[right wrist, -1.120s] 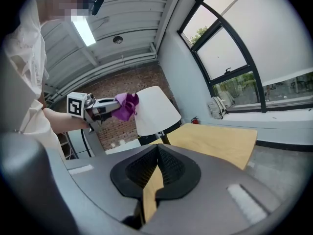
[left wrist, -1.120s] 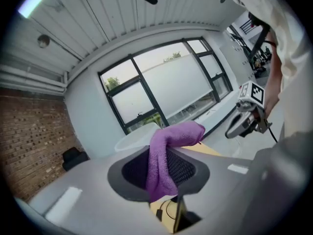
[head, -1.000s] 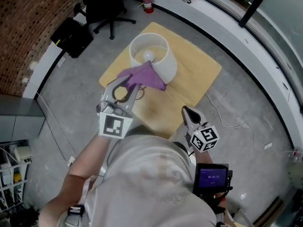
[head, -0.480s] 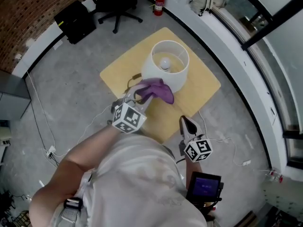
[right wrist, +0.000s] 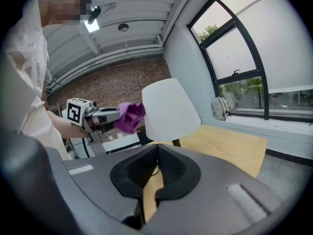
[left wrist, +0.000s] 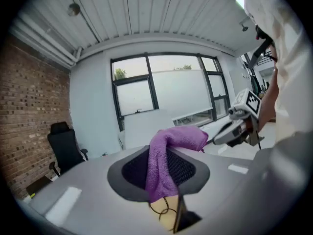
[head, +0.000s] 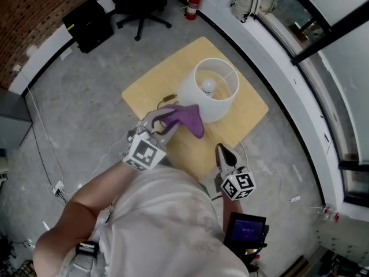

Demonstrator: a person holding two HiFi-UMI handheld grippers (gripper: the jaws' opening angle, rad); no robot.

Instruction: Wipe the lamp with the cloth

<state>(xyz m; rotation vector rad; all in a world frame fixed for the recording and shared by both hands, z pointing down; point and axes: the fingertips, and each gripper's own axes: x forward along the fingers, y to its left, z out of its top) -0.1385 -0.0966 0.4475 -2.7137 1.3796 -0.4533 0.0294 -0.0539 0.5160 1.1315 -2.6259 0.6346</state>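
— What sits closest to us?
— Our right gripper [head: 222, 150], pressed together on nothing, at the near edge of the counter [head: 150, 85]. Our own shirt hides the arm behind it.
— And the left one?
— Our left gripper [head: 168, 119] pinches the purple cloth [head: 189, 118]. From above the cloth covers its tips, but in the left gripper view we see cloth filling the gap.
— Where is the cloth?
— Against the near side of the lamp [head: 216, 88], on its white shade. The shade hides the base from above, so we see only the bulb inside.
— Beyond that?
— An office chair [head: 138, 4], cut off at the top edge, and a fire extinguisher [head: 194, 3] by the wall.
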